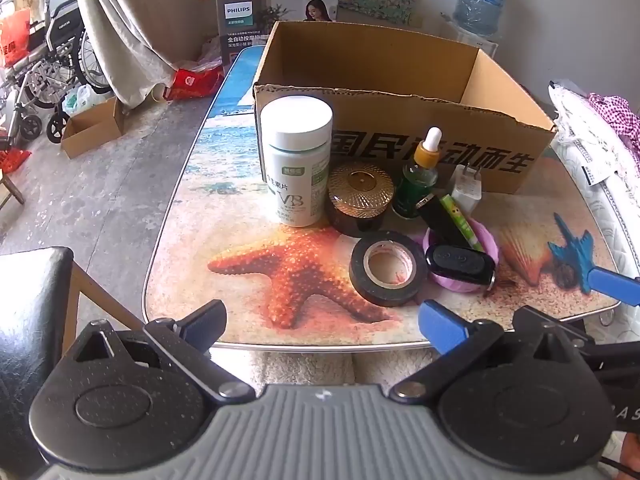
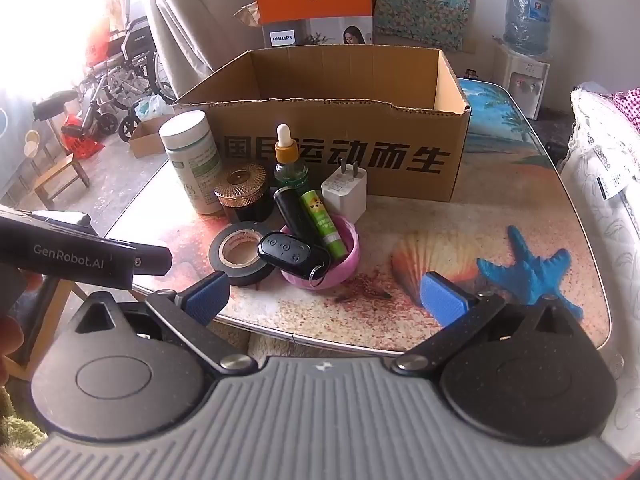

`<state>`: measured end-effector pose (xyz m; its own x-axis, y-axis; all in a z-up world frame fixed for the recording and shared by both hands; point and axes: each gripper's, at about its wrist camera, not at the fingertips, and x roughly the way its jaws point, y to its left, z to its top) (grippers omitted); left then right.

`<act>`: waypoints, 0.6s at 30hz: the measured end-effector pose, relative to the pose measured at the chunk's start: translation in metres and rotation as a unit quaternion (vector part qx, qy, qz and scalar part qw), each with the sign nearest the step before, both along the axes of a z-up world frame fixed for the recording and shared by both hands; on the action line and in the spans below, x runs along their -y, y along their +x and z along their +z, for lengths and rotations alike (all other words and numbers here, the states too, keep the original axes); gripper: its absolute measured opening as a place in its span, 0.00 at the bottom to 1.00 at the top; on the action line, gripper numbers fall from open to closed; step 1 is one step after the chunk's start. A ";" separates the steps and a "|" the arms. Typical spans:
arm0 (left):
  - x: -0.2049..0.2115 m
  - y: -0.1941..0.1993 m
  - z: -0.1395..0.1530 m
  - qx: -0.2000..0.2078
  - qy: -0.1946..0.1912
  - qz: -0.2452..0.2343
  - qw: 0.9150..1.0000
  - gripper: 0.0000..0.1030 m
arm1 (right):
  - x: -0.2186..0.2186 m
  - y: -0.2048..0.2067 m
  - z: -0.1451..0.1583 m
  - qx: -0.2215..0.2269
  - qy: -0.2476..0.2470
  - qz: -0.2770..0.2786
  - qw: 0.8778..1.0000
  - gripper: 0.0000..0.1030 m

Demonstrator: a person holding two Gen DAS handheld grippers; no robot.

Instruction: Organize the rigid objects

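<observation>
An open cardboard box [image 1: 432, 152] [image 2: 400, 152] stands at the back of the beach-print table. In front of it stand a white vitamin bottle [image 1: 296, 160] [image 2: 194, 156], a gold-lidded jar [image 1: 360, 196] [image 2: 242, 190], a green dropper bottle [image 1: 420, 172] [image 2: 290, 164] and a white charger [image 1: 466, 192] [image 2: 346, 192]. A black tape roll [image 1: 388, 266] [image 2: 240, 252] lies beside a pink bowl [image 1: 488, 236] [image 2: 348, 260] holding a black remote [image 1: 460, 262] [image 2: 294, 254], a black tube and a green lip balm [image 2: 324, 220]. My left gripper [image 1: 322, 326] and right gripper [image 2: 326, 294] are open and empty at the table's near edge.
A Philips carton [image 1: 276, 8] stands behind the box. A wheelchair [image 1: 52, 64] and small box are on the floor at left. A water dispenser [image 2: 524, 40] is at back right, bedding [image 2: 600, 168] along the right. A black chair [image 1: 32, 320] is near left.
</observation>
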<state>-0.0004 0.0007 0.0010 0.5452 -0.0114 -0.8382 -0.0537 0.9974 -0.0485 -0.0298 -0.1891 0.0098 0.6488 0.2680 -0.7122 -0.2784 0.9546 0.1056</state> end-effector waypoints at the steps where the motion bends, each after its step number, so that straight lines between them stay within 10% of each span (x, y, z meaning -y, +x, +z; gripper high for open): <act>1: -0.001 0.000 0.000 0.002 0.001 -0.001 1.000 1.00 | 0.000 0.000 0.000 0.000 0.000 0.000 1.000 0.99; 18: -0.002 0.002 -0.001 -0.003 0.010 0.007 1.000 1.00 | -0.002 0.003 0.003 -0.001 0.002 0.002 1.000 0.99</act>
